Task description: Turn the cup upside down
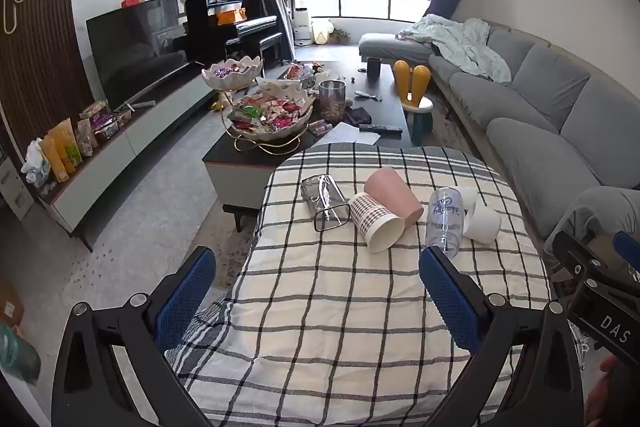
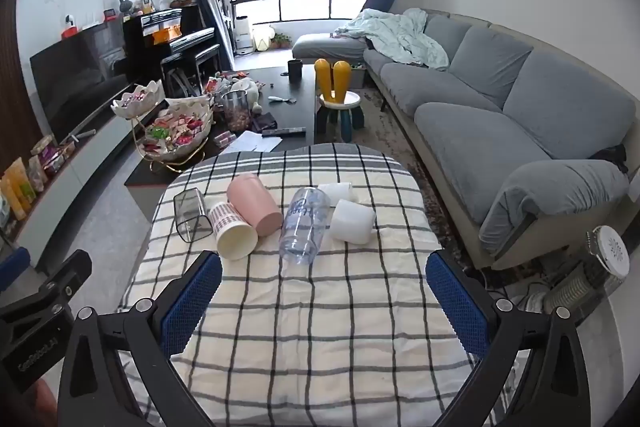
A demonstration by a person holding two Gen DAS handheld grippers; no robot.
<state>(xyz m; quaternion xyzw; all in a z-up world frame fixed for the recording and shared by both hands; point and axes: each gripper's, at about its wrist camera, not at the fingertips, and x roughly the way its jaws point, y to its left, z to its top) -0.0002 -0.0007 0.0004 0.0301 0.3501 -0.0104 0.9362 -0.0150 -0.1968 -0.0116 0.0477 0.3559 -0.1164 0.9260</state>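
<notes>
Living-room clutter frames a small table draped in a checked cloth (image 2: 304,307), where six cups lie tipped on their sides in a loose row toward the far edge. From the far-left corner rightward: a clear square-mouthed cup (image 2: 191,215), a checked paper cup (image 2: 234,231) touching a pink cup (image 2: 256,205), a clear printed tumbler (image 2: 303,223), and two white cups (image 2: 354,219) near the far-right corner. None stands rim-down yet. The left gripper (image 1: 316,291) and right gripper (image 2: 322,291) hover over the near half of the table, both spread wide and empty, well short of the cups. Judged from here, the risk is a rolling start: a nudge to any round cup on the soft, rumpled cloth could send it into its neighbours or off the far edge, and the thin clear cups look slippery to pinch.
</notes>
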